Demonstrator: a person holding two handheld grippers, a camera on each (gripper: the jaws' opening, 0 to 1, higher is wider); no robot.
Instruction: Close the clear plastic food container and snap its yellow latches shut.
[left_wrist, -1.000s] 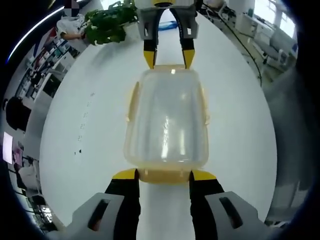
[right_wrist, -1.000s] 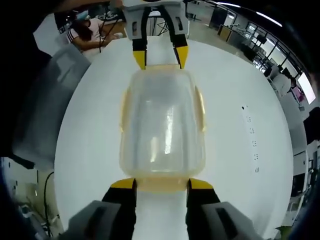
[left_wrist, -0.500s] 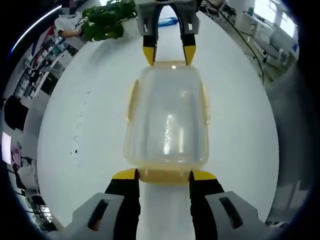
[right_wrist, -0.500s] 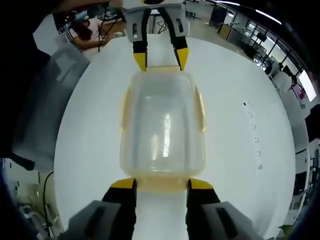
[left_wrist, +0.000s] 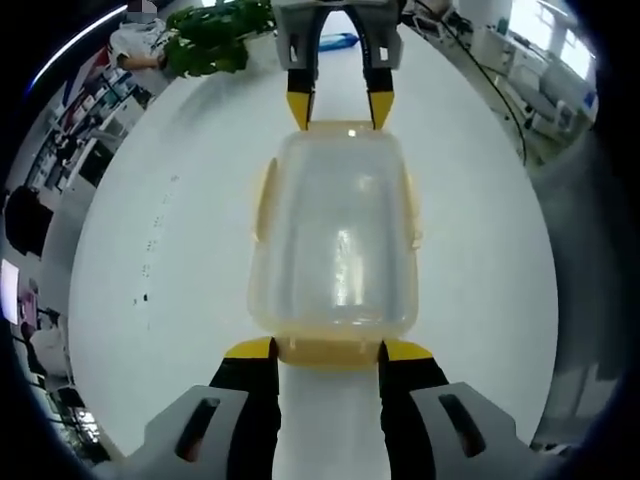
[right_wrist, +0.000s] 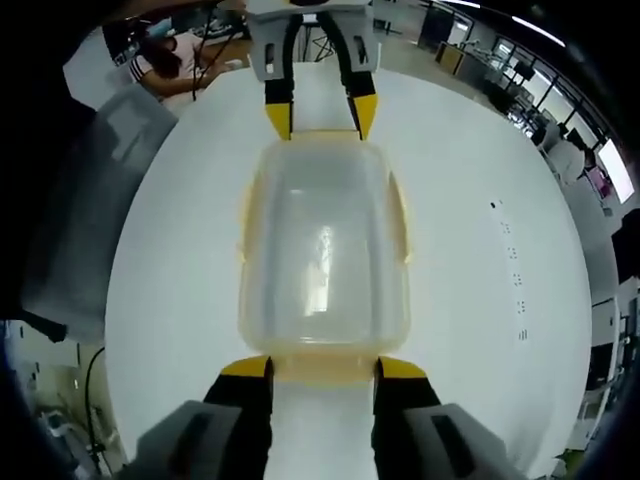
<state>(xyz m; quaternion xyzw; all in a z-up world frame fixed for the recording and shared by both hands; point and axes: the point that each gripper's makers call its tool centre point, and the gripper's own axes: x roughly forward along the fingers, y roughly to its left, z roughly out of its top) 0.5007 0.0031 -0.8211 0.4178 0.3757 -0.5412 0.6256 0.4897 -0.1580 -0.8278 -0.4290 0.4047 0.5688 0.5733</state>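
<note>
**Both grippers at the container's short ends – lid on, latches in question**

White round table (left_wrist: 150, 200), the biggest thing I have; the clear plastic food container (left_wrist: 335, 240) sits near its middle, lid down on the body, long axis running from one gripper to the other. Potted green plant (left_wrist: 215, 35) at the table's far edge in the left gripper view; a person (right_wrist: 170, 60) seated beyond the table in the right gripper view.

Left gripper (left_wrist: 328, 349): jaws spread apart, yellow tips touching the near end latch (left_wrist: 330, 352) at either side – bracing it, not clenched on it. Right gripper (right_wrist: 320, 368): same stance at the opposite end latch (right_wrist: 322, 368), jaws parted, nothing pinched.

Side latches (left_wrist: 263, 200) on the long edges flare slightly outward; I judge them not yet snapped, though the fisheye makes this hard to call.

Risks as I read them:
- Uneven push from the two ends – the container slides or skews on the smooth top
- Pressing an end latch with the lid not fully seated – latch slips off the rim
- Tips sit at the latch corners, so one could skate off
</note>
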